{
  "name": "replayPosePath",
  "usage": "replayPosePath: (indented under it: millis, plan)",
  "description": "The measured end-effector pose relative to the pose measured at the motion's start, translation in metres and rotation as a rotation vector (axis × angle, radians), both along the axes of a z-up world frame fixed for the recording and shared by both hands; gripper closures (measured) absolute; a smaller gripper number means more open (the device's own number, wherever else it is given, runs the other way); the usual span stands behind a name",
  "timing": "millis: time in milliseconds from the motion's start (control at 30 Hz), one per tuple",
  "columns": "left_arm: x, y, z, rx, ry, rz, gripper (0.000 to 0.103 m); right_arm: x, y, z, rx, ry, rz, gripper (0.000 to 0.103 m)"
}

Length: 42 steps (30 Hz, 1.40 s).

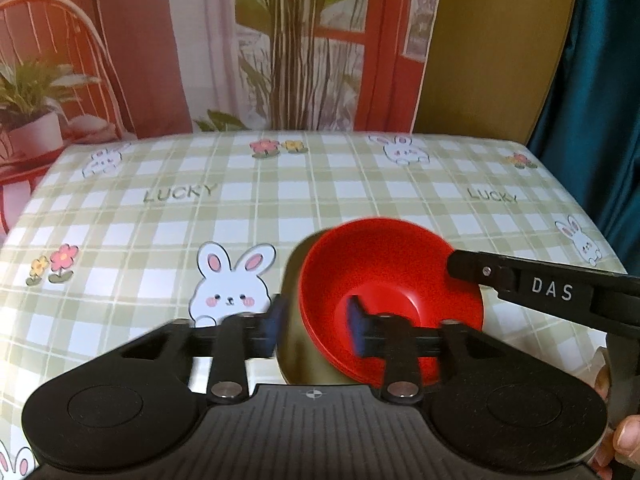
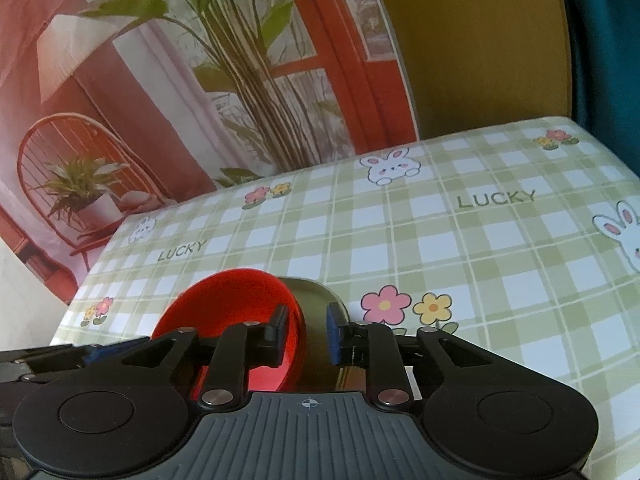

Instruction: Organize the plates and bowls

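Red bowl (image 1: 384, 280) nested in an olive bowl (image 1: 298, 344), both tilted on the checked table (image 1: 280, 200) near its front edge. Left gripper (image 1: 316, 322) astride the near-left rims, jaws apart: one blue pad (image 1: 276, 320) outside the olive wall, the other inside the red bowl, neither visibly pressing. Right gripper (image 2: 306, 330) at the opposite side, jaws apart, dark pad (image 2: 278, 330) within the red bowl, blue pad beyond the olive rim; contact unclear. In the left view, right gripper's finger (image 1: 520, 280) lying over the red rim. Printed backdrop (image 1: 280, 40) behind the table.
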<state>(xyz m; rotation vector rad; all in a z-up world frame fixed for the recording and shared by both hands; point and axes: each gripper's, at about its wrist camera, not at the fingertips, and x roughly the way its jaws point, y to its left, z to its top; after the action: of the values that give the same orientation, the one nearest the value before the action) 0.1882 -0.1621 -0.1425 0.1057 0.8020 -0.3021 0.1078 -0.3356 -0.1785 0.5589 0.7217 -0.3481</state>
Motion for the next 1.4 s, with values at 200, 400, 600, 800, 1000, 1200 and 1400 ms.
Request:
replayPosePath:
  millis: [200, 400, 600, 800, 1000, 1200, 1400]
  plan:
    - [-0.006, 0.005, 0.011, 0.006, -0.04, 0.001, 0.049, -0.006, 0.005, 0.011, -0.056, 0.008, 0.008, 0.075]
    - [-0.018, 0.013, 0.021, 0.006, -0.108, 0.022, 0.031, -0.016, 0.017, 0.02, -0.112, 0.029, 0.021, 0.056]
    - [-0.032, 0.027, 0.031, 0.012, -0.151, 0.068, 0.028, -0.03, 0.027, 0.031, -0.149, 0.031, 0.013, 0.035]
    - [-0.052, 0.033, 0.048, 0.082, -0.225, 0.095, 0.024, -0.043, 0.035, 0.046, -0.117, 0.001, -0.009, 0.006]
    - [-0.073, 0.043, 0.065, 0.078, -0.273, 0.102, 0.021, -0.047, 0.052, 0.067, -0.154, -0.01, -0.002, 0.005]
    - [-0.089, 0.057, 0.084, 0.051, -0.304, 0.128, 0.021, -0.054, 0.071, 0.096, -0.214, -0.048, 0.001, 0.004]
    - [-0.11, 0.069, 0.118, 0.031, -0.384, 0.133, 0.021, -0.062, 0.085, 0.135, -0.268, -0.115, -0.006, 0.001]
